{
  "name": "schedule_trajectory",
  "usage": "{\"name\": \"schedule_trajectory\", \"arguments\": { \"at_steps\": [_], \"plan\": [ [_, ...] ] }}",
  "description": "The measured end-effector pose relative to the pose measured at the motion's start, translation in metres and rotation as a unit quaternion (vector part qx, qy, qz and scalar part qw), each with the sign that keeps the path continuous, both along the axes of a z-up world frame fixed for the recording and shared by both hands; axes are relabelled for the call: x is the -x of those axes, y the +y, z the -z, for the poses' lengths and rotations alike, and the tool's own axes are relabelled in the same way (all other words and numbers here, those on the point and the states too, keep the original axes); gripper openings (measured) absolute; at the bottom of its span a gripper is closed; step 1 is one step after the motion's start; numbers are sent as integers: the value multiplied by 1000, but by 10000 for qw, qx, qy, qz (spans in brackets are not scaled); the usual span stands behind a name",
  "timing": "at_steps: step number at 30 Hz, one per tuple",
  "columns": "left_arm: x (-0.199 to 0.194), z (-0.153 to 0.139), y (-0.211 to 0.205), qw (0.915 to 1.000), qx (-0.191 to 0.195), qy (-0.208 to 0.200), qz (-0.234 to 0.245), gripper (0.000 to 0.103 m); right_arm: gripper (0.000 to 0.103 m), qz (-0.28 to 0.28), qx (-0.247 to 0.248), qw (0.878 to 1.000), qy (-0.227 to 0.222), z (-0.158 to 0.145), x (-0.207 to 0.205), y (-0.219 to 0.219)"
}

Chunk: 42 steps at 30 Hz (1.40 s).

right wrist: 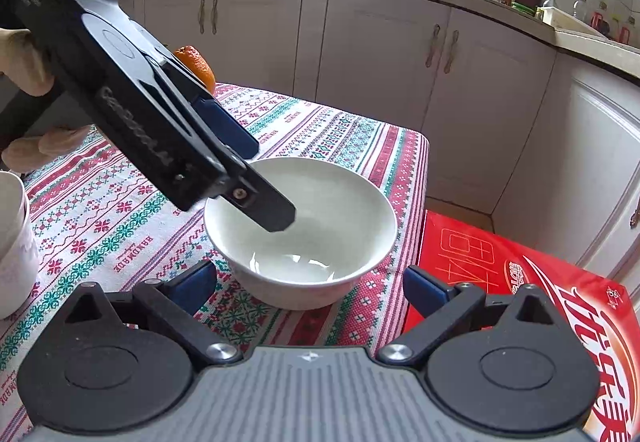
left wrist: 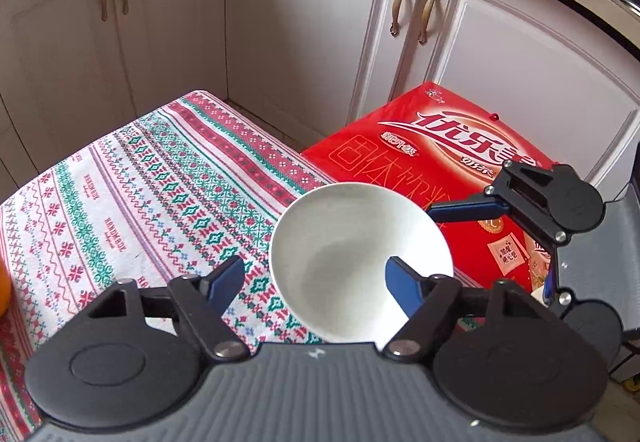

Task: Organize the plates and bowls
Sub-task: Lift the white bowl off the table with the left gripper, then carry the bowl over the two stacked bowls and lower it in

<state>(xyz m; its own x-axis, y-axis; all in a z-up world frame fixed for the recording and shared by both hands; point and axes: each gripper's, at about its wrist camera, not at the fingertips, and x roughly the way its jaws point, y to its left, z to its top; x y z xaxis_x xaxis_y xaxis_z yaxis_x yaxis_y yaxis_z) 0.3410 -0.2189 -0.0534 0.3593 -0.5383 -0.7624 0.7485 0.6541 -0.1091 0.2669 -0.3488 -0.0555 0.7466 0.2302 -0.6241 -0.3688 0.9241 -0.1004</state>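
I saw the white bowl (right wrist: 301, 230) upright, mouth upward, with my left gripper (left wrist: 316, 282) spread wide astride its rim and my right gripper (right wrist: 310, 284) wide beside it.

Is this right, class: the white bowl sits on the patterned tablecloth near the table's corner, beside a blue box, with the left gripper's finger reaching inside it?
One detail is wrong: the box beside the table is red, not blue, as the right wrist view shows. The rest holds: the white bowl sits on the patterned tablecloth near the corner, with one finger of the left gripper inside it.
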Motion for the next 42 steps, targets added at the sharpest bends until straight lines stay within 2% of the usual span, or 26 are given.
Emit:
{"name": "schedule_trajectory", "arguments": {
  "at_steps": [3, 8, 10, 15, 24, 33, 42],
  "plan": [
    [-4, 3, -4, 10000, 22, 81, 24, 67, 100, -40, 42, 10000, -12, 0, -3, 2],
    [-7, 5, -8, 9999, 11, 92, 61, 65, 94, -119, 75, 9999, -17, 1, -5, 4],
    [-9, 6, -8, 9999, 9, 111, 75, 61, 92, -150, 71, 9999, -12, 1, -5, 4],
    [-12, 8, -10, 9997, 51, 202, 126, 58, 91, -155, 68, 9999, -17, 1, -4, 3],
    [-7, 5, -9, 9997, 68, 193, 117, 58, 91, -103, 7, 9999, 46, -2, 0, 3],
    [15, -15, 4, 9997, 154, 75, 145, 58, 91, -149, 72, 9999, 34, -23, 22, 13],
    [59, -39, 30, 9996, 218, -152, 100, 58, 91, -319, 16, 9995, -3, -49, 59, 32]
  ]
}}
